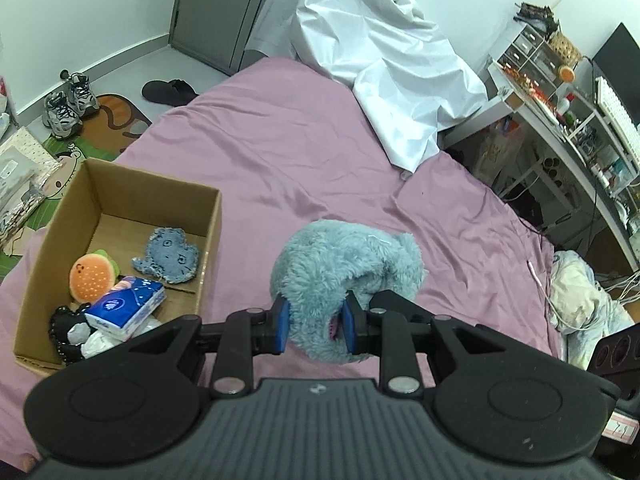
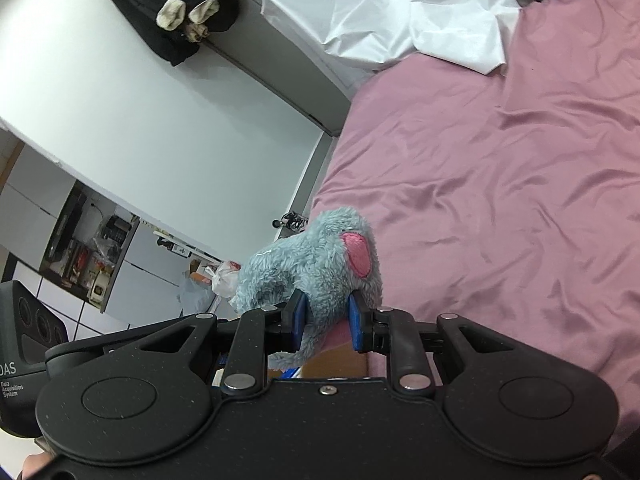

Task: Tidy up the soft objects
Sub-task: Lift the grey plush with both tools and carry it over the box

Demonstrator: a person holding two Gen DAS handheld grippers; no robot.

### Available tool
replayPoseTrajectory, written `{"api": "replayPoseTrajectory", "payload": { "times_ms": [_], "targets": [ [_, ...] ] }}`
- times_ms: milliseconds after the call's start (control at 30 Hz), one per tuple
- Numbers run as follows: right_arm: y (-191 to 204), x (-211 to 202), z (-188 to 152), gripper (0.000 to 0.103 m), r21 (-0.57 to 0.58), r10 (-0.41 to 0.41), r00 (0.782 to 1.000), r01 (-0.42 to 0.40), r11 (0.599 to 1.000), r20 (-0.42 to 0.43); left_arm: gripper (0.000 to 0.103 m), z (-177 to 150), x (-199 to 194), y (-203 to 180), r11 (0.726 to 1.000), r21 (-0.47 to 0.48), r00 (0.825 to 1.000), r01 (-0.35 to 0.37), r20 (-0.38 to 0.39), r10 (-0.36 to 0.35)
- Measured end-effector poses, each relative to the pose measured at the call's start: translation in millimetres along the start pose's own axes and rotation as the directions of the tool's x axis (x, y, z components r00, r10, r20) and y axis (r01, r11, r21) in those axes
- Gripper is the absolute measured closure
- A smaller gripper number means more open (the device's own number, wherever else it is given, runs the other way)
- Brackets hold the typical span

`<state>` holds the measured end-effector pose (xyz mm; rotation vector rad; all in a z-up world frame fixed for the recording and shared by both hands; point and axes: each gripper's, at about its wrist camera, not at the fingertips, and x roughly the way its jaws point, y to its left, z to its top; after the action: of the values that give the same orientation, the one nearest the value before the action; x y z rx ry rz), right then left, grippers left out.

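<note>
"DAS Data Acquisition System" marks left gripper (image 2: 24, 376) beside blue plush toy (image 2: 320, 268).

Fluffy grey-blue plush toy (image 1: 340, 268), seemingly lifted above bed.

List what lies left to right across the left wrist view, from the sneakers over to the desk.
Sneakers → cardboard box → blue plush toy held in the left gripper → white sheet → desk shelves.
</note>
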<state>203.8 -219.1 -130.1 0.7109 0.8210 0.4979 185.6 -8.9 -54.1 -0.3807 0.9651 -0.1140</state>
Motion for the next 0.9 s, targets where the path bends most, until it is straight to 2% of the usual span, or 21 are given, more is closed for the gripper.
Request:
{"api": "replayPoseTrajectory", "payload": {
  "times_ms": [900],
  "targets": [
    [76.0,43.8,-25.4,0.081,-0.115,-0.019,0.999,0.014,0.993,-0.041,0.077,5.9,-37.2,86.3,0.991,-0.134,0.998,0.028,0.059,-0.02]
  ]
}}
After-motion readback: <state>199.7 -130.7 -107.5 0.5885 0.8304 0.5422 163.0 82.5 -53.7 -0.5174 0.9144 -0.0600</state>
